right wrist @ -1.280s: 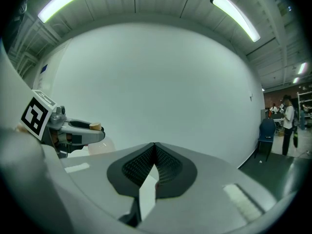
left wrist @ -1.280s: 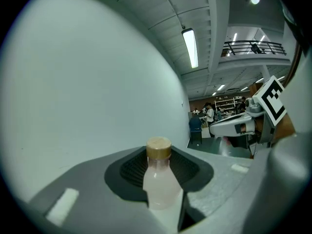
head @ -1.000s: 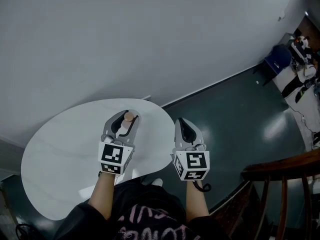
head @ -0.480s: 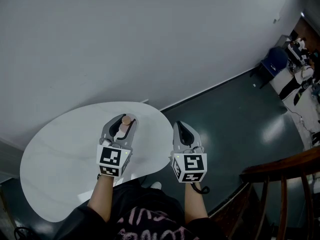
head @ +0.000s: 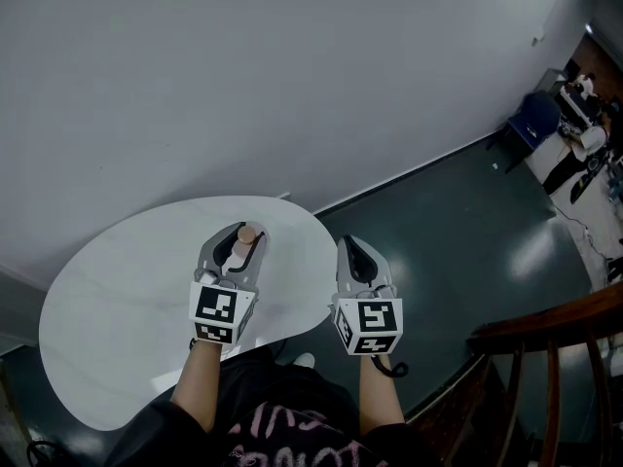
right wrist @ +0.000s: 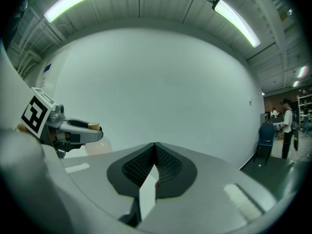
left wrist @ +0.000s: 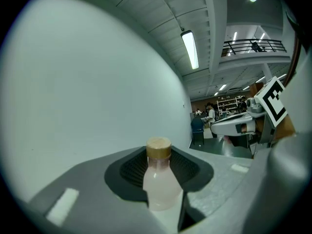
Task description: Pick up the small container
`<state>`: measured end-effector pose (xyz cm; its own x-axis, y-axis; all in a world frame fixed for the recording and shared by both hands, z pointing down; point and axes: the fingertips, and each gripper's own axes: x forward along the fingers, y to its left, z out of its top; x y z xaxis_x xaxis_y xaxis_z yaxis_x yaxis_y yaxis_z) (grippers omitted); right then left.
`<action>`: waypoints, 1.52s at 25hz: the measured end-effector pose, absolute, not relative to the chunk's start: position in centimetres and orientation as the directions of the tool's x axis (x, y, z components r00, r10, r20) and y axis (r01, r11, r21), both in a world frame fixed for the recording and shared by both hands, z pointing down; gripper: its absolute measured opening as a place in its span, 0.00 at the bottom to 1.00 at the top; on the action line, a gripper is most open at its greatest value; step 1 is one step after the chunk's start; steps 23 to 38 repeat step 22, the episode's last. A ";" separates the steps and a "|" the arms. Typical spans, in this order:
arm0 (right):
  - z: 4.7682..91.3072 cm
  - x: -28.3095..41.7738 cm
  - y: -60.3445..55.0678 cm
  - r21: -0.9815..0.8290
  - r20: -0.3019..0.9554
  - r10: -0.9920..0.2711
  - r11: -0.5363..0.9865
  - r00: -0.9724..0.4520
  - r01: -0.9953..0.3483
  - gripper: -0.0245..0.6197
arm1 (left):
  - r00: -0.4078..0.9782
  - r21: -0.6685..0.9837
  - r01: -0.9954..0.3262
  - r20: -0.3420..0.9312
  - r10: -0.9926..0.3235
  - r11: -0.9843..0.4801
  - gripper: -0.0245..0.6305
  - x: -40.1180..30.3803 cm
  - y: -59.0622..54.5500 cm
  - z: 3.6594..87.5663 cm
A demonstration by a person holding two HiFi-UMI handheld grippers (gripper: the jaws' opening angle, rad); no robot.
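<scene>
Now: L gripper (head: 243, 237) is clamped on the bottle (left wrist: 160, 179), which is small w/ a pale translucent body and tan cap (left wrist: 159, 147). It stands upright betw. the dark ribbed pads (left wrist: 193, 168), cap poking above the jaws. Head view: bottle is over the far-right part of the white oval table (head: 107, 309); can't tell if its base touches the top. R gripper (head: 352, 249) is just right of L, apart from it, past the table's right edge over dark floor (head: 458, 212). Its jaws are pressed together, pads meeting, nothing betw. them. R gripper view shows L gripper w/ bottle at its left, against a plain white wall (right wrist: 161, 82). Wooden chair (head: 545, 331) near right, well apart.
</scene>
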<state>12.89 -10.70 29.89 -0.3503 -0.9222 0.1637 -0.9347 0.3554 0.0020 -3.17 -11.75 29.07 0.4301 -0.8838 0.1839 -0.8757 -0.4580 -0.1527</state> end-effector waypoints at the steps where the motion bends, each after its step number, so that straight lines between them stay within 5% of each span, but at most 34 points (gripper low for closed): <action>1: 29.9 12.9 -10.7 0.000 0.164 -0.922 0.355 -0.350 -0.935 0.05 | 0.430 -0.153 -0.876 0.185 -0.884 -0.458 0.25 -3.2 -11.7 29.1; 38: 30.7 12.3 -11.4 0.008 0.185 -0.916 0.363 -0.356 -0.932 0.05 | 0.433 -0.148 -0.875 0.186 -0.882 -0.461 0.25 -4.2 -12.7 29.3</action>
